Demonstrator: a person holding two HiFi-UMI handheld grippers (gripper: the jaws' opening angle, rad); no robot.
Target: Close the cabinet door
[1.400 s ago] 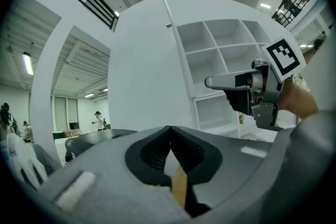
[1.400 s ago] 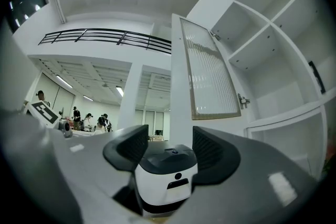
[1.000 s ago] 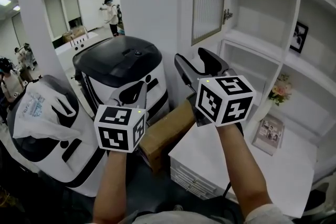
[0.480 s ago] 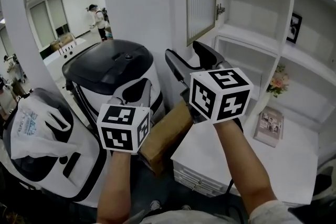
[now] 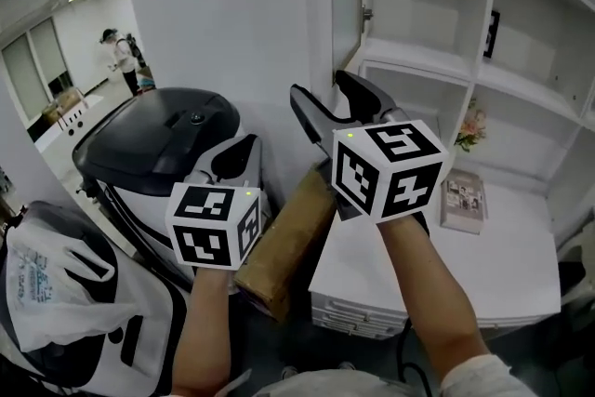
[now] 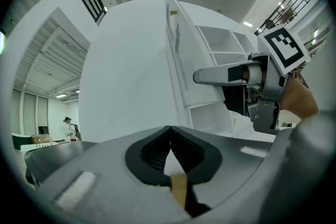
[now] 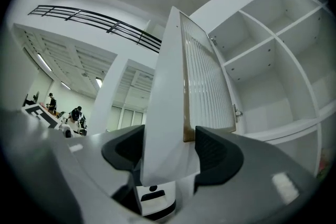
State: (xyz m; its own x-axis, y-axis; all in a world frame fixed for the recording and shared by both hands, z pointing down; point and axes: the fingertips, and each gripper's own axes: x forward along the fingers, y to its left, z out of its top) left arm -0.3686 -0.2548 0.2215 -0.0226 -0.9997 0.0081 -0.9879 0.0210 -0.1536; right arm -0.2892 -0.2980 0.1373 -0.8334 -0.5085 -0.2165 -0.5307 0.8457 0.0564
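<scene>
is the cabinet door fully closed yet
No, the cabinet door stands swung out away from the open white shelves, its ribbed panel in plain sight.

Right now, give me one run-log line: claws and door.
cabinet door: open | right claw: just closed further, gripping door's lower edge | left claw: shut, empty

We find the cabinet door (image 7: pixel 173 107) between our right tongs' (image 5: pixel 321 90) just-closing jaws, shelves (image 5: pixel 409 60) rightward, cardboard box (image 5: pixel 284 251) below them.
</scene>
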